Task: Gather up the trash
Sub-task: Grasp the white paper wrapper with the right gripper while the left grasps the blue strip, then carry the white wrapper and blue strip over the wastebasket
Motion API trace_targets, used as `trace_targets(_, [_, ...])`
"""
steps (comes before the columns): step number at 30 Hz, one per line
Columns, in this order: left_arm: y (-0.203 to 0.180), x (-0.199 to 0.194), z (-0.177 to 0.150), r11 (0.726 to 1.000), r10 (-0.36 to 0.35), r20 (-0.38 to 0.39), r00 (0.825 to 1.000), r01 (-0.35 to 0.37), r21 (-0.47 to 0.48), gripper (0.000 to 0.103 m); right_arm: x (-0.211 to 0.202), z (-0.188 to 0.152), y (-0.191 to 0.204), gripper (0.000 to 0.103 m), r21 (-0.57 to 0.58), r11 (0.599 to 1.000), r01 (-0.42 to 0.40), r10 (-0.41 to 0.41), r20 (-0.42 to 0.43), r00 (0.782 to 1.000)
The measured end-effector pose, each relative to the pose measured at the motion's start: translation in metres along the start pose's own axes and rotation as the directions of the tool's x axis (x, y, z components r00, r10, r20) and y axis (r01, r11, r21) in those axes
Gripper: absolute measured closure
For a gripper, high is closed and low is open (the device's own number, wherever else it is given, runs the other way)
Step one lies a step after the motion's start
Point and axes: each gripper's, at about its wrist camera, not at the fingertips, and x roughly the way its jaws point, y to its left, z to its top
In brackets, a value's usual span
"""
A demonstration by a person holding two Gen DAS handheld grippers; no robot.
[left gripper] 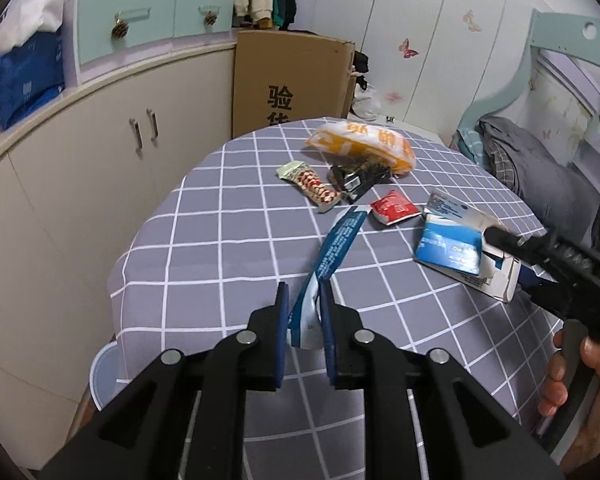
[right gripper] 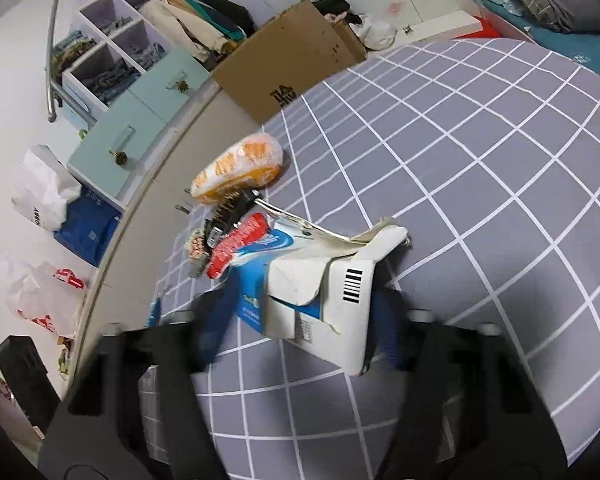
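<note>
Between the jaws of the left gripper (left gripper: 305, 300), a long blue-and-white wrapper (left gripper: 332, 256) is clamped at its near end; its far end reaches forward onto the table (left gripper: 220, 248), which is covered in a grey cloth with a white grid. Ahead of these jaws lie, from near to far, a red sachet (left gripper: 394, 207), a red-and-white patterned wrapper (left gripper: 312, 184), a black packet (left gripper: 358, 178) and an orange-and-white bag (left gripper: 364, 144). To the right of these jaws, the right gripper (left gripper: 496, 250) is closed on a flattened blue-and-white carton (left gripper: 450, 248).

The right wrist view confirms this grasp: the carton (right gripper: 324, 292) sits between the jaws of the right gripper (right gripper: 300, 320), with its barcode panel facing the camera and its torn flaps bent upward. This view is motion-blurred at the fingers. Beyond the carton it shows the red sachet (right gripper: 238, 242), the black packet (right gripper: 230, 208) and the orange-and-white bag (right gripper: 238, 168) crowded together; the patterned wrapper (right gripper: 198, 246) is mostly hidden behind them.

Only the left wrist view shows the person's right hand (left gripper: 580, 384) on the right gripper's handle, and the grey bedding (left gripper: 540, 176) right of the table. Only the right wrist view shows the open shelving with folded clothes (right gripper: 112, 64) and the plastic bags (right gripper: 40, 292) to the left. Both views show the cardboard box (left gripper: 288, 80) beyond the far table edge.
</note>
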Motion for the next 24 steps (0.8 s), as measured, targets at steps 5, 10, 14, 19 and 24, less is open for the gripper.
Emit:
trace_targets(5, [0.012, -0.006, -0.001, 1.0, -0.008, 0.008, 1.0, 0.008, -0.03, 0.088, -0.006, -0.007, 0.003, 0.083, -0.014, 0.997, -0.078, 0.078, 0.016, 0.997])
trace_targets(10, [0.029, -0.022, -0.002, 0.999, -0.003, 0.039, 0.999, 0.005, -0.048, 0.088, -0.049, -0.019, 0.043, 0.098, -0.146, 0.986, -0.075, 0.098, 0.157, 0.983])
trace_targets(14, [0.047, -0.039, -0.004, 0.997, -0.001, 0.069, 0.998, 0.006, -0.075, 0.088, -0.074, -0.025, 0.077, 0.098, -0.215, 0.971, -0.102, 0.148, 0.21, 0.967])
trace_targets(19, [0.08, -0.065, -0.01, 0.993, 0.016, 0.107, 0.994, -0.003, -0.115, 0.089, -0.078, -0.045, 0.131, 0.098, -0.32, 0.938, -0.132, 0.201, 0.192, 0.961])
trace_targets(24, [0.127, -0.085, -0.023, 0.986, 0.061, 0.124, 0.99, -0.04, -0.161, 0.089, -0.05, -0.078, 0.191, 0.098, -0.407, 0.897, -0.173, 0.24, 0.12, 0.963])
